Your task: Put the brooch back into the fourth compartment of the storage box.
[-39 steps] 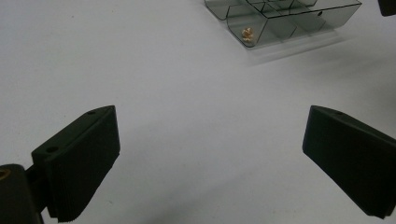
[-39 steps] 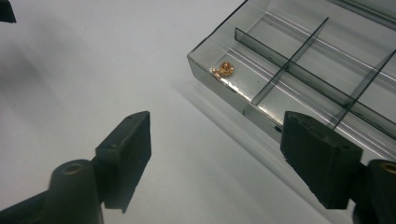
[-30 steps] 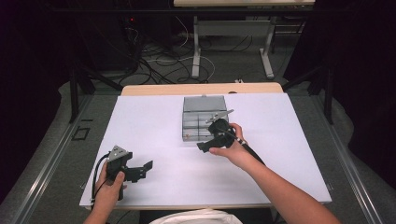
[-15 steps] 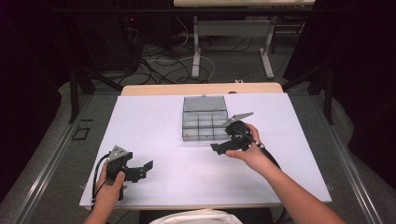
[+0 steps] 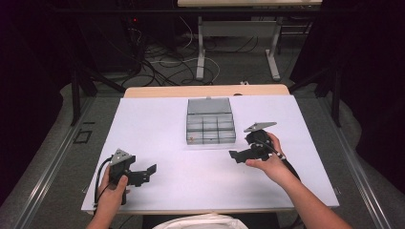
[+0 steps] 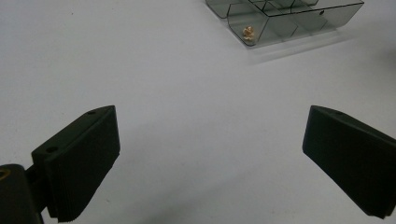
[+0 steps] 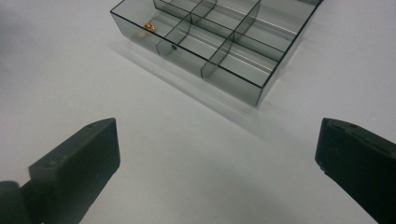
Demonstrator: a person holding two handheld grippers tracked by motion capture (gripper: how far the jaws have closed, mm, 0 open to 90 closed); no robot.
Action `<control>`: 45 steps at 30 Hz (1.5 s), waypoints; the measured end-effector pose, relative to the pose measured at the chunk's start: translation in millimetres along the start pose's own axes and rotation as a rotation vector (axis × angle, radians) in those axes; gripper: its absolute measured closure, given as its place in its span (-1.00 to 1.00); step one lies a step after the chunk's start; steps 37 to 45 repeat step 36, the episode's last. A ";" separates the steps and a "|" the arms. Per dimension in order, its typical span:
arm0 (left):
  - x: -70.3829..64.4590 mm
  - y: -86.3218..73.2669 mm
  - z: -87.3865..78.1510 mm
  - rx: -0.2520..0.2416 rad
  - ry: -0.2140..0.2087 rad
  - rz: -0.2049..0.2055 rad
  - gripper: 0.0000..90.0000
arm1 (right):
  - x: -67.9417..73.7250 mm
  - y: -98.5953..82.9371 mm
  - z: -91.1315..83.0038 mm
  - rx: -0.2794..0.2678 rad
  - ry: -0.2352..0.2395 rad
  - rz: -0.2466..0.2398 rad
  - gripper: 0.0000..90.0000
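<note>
— Looking at the high view, where does everything sit?

— A clear smoky-grey plastic compartment box (image 5: 210,129) with its lid folded back lies at the middle of the white-covered bench (image 5: 157,124), toward the far side. A small gold-coloured metal piece (image 7: 149,27) rests in its near-left compartment; the other compartments look bare, as far as I can tell.

— And the claws?

— The right claw (image 5: 239,156) hovers just near and right of the box, jaws spread wide with nothing between them. The left claw (image 5: 145,172) is well apart from the box, at the near left of the bench, also released and holding nothing.

— So which one should go in?

— I'd judge the right one, since it is closest. It needs to tip downward over the near-left compartment and narrow its jaws first, because the dividers leave little room.

— Any risk?

— The piece is tiny and sits close to the wall; a clumsy pinch could flick it away or shove the light box across the sheet. The left claw could steady the box.
</note>
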State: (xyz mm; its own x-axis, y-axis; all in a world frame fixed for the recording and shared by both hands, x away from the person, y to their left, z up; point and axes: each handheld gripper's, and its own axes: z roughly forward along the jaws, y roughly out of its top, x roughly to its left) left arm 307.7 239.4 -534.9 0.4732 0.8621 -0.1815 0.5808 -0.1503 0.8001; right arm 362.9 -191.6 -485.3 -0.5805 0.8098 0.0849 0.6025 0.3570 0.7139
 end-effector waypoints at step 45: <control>0.9 0.2 -0.5 -0.001 0.002 0.005 -0.90 | -27.4 -58.8 3.7 -0.045 -0.060 0.100 -1.00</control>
